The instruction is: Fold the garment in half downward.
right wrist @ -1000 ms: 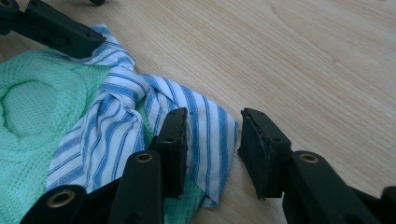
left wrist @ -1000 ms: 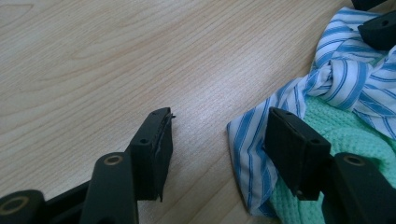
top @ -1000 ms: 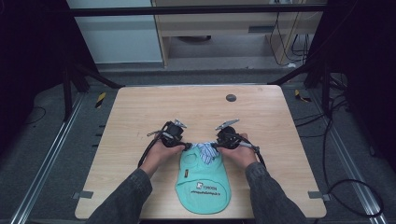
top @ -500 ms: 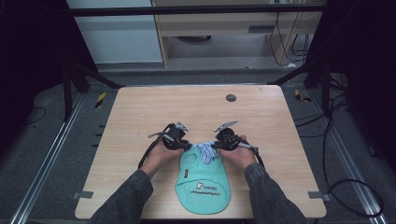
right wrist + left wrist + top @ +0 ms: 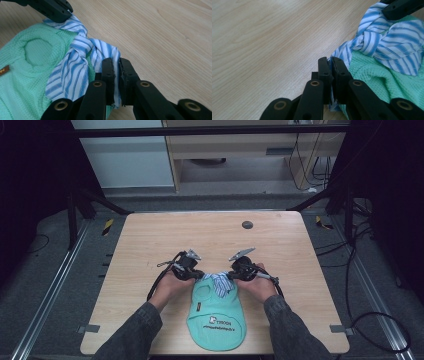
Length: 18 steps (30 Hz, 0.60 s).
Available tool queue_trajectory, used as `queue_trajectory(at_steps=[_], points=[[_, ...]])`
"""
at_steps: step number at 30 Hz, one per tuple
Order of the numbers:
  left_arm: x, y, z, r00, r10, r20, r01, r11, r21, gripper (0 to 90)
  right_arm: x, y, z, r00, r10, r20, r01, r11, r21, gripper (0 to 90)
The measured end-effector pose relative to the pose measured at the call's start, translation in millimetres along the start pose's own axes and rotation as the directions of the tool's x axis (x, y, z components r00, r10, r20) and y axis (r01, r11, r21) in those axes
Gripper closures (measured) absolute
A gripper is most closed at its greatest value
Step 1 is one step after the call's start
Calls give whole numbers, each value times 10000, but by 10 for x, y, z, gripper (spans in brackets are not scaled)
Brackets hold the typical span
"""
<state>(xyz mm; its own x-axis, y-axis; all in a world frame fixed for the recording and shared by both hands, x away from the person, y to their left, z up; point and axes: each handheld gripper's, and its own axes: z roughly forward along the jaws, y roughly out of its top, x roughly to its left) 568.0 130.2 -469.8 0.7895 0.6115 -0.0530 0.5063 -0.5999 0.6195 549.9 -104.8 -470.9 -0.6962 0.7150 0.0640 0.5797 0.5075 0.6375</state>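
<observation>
A small mint-green mesh garment (image 5: pixel 216 315) lies flat near the table's front edge, printed text at its near end. A blue-and-white striped collar (image 5: pixel 219 283) with a knotted tie crowns its far end. My left gripper (image 5: pixel 199 275) is shut on the collar's left corner (image 5: pixel 337 58). My right gripper (image 5: pixel 230 275) is shut on the collar's right corner (image 5: pixel 115 56). In the left gripper view the green mesh (image 5: pixel 387 82) lies to the right of my jaws, and the knot (image 5: pixel 80 47) sits left of them in the right gripper view. Both hands rest on the table beside the garment.
The wooden table (image 5: pixel 150 245) has a small dark round disc (image 5: pixel 247 225) near its far edge. Cables trail from each gripper across the table. Metal rails run along both sides of the table, with dark floor and loose cables beyond.
Both grippers and the garment's collar end have shifted slightly away from the front edge. Both grips on the collar stay as they were.
</observation>
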Motion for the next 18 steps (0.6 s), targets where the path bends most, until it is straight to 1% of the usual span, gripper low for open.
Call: queue_trajectory(at_steps=[2,6,7,11,13,18], points=[[-1,11,-38,10000,85,38,-85,9999,-66,864,1,17,-30,10000,-82,-51,81,9999,-91,836],[-2,25,-82,9999,105,117,-103,9998,-186,865,14,45,-87,9997,-255,-51,254,9996,-86,838],[-11,39,-118,9998,148,119,-144,9994,-318,865,17,52,-101,9996,-282,-41,282,9996,-96,838],[-28,73,-173,9992,362,141,-357,9988,-348,865,19,66,-145,9993,-373,-65,372,9992,-116,838],[-37,87,-195,9991,396,154,-389,9982,-456,865,20,71,-165,9992,-398,-26,398,9991,-111,838],[-53,124,-245,9983,570,141,-562,9972,-492,865,22,91,-217,9987,-510,-31,510,9986,-134,839]])
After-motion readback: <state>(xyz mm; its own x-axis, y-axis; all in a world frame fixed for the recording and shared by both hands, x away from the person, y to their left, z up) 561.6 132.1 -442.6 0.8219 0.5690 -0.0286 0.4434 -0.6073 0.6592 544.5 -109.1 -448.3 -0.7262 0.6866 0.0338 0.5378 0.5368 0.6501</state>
